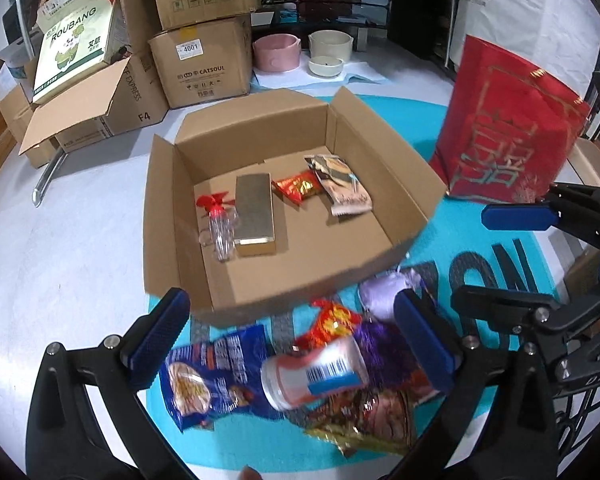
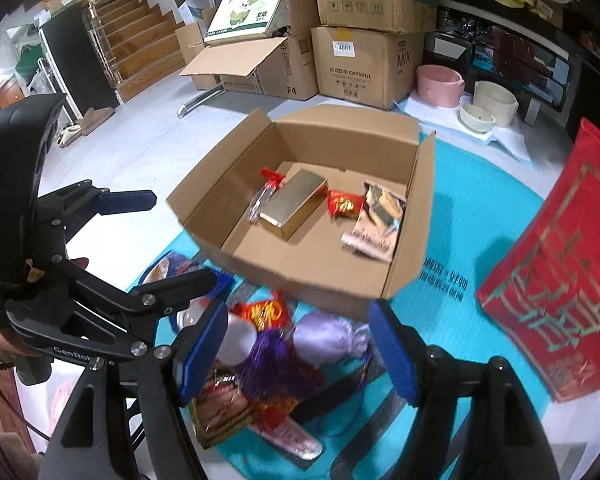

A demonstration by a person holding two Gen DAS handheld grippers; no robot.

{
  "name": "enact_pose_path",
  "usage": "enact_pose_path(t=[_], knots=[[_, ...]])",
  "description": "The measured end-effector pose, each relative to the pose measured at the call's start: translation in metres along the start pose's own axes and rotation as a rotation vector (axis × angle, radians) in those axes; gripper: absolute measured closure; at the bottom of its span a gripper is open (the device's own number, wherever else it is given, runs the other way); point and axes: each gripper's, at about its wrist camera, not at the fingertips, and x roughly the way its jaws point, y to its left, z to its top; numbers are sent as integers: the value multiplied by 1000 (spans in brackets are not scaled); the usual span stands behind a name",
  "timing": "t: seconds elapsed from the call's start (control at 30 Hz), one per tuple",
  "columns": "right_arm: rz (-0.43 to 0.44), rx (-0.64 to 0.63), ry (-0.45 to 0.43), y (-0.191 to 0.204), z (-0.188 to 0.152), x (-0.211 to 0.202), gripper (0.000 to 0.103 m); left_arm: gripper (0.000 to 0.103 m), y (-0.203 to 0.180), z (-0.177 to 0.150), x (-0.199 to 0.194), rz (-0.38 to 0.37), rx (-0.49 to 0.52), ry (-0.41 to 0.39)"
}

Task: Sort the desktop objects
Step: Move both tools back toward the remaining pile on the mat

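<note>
Left gripper (image 1: 296, 344): jaws wide apart, hovering over the snack pile, small bottle (image 1: 314, 376) lying between them, untouched.
Right gripper (image 2: 296, 354): spread open above the lilac pouch (image 2: 328, 340).
Cardboard box (image 1: 380, 148): on the teal mat (image 1: 460, 240), holding gold box (image 1: 254, 208) and red candy (image 1: 296, 186).

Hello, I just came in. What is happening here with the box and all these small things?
A person holds two grippers, both open and empty, over a pile of snacks on a teal mat. The left gripper hovers around a small bottle; the right gripper is above a purple pouch. The cardboard box already contains a gold box and three more items.
</note>
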Motion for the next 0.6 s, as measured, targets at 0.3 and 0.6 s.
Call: enact_pose_path(t=[0.3, 0.6], knots=[[24, 26, 40, 10, -32, -3, 29, 0, -10, -35, -8, 3, 22, 25], [50, 69, 105, 10, -62, 9, 29, 0, -21, -56, 5, -65, 152, -6]])
